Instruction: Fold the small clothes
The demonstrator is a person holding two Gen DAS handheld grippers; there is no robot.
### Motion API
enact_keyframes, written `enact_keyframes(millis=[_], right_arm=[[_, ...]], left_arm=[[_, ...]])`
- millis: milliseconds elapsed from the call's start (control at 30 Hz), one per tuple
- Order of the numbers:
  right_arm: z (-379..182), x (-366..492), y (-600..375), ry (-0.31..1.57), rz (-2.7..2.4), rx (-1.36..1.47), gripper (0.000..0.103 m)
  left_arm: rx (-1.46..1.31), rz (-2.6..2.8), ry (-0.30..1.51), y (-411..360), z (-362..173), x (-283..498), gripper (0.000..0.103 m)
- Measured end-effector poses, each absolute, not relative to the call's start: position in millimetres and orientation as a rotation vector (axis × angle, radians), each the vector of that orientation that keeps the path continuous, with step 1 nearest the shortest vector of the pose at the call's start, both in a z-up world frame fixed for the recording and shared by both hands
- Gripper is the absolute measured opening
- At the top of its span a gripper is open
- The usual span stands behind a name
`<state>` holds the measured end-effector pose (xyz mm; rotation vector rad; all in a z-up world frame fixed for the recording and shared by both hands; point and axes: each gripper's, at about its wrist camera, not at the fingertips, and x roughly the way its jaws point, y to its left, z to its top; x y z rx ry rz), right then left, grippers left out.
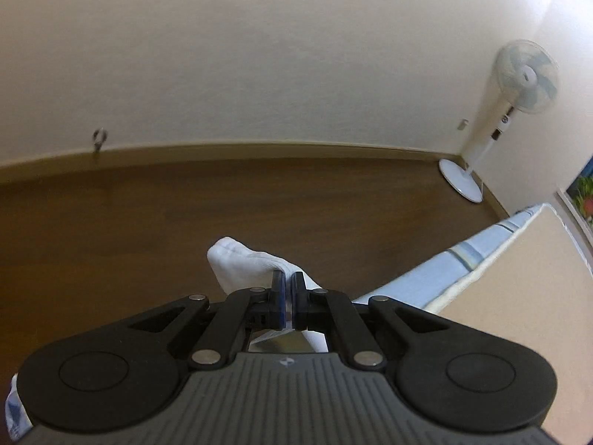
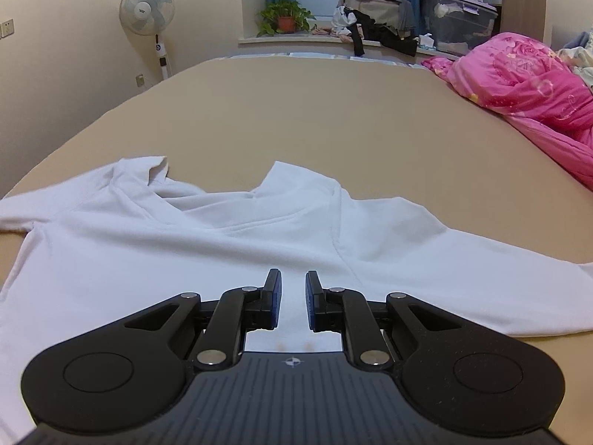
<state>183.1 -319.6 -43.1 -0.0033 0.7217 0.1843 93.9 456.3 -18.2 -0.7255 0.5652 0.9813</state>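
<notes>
A small white shirt (image 2: pixel 185 244) lies spread on the tan bed (image 2: pixel 315 111), collar toward the far side, sleeves out to both sides. My right gripper (image 2: pixel 293 296) is open, low over the shirt's near middle, with nothing between its pads. My left gripper (image 1: pixel 288 293) is shut on a fold of the white shirt (image 1: pixel 244 263), held up beyond the bed's edge over the wooden floor. More white cloth hangs below it.
A pink quilt (image 2: pixel 526 85) lies on the bed's right side. A white standing fan (image 2: pixel 148 11) stands by the wall; it also shows in the left wrist view (image 1: pixel 519 85). Piled clothes and a storage box (image 2: pixel 459 22) sit on the windowsill with a potted plant (image 2: pixel 285 18).
</notes>
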Motion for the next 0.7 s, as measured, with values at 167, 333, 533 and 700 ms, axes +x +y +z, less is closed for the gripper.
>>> enact_keyframes(millis=[167,333,533,700], right_arm=[[-40.7,175.9,-317.8,0.726,0.189,0.001,0.014],[-38.8,167.7,-315.7,0.718,0.194,-0.034,0.015],[-43.7,169.5,-315.4,0.741,0.175,-0.015,0.015],[-50.1,171.2,-309.6,0.775,0.191,-0.006,0.015]], left_arm=[[-1.043,0.784,0.648,485.8,-69.1,69.9,0.036],[-1.31,0.762,0.543,513.7,-88.9,33.3,0.045],[-1.317,0.75,0.522,526.0,-95.2,40.3,0.022],[-1.011,0.739,0.449,497.2,-44.0,58.6,0.003]])
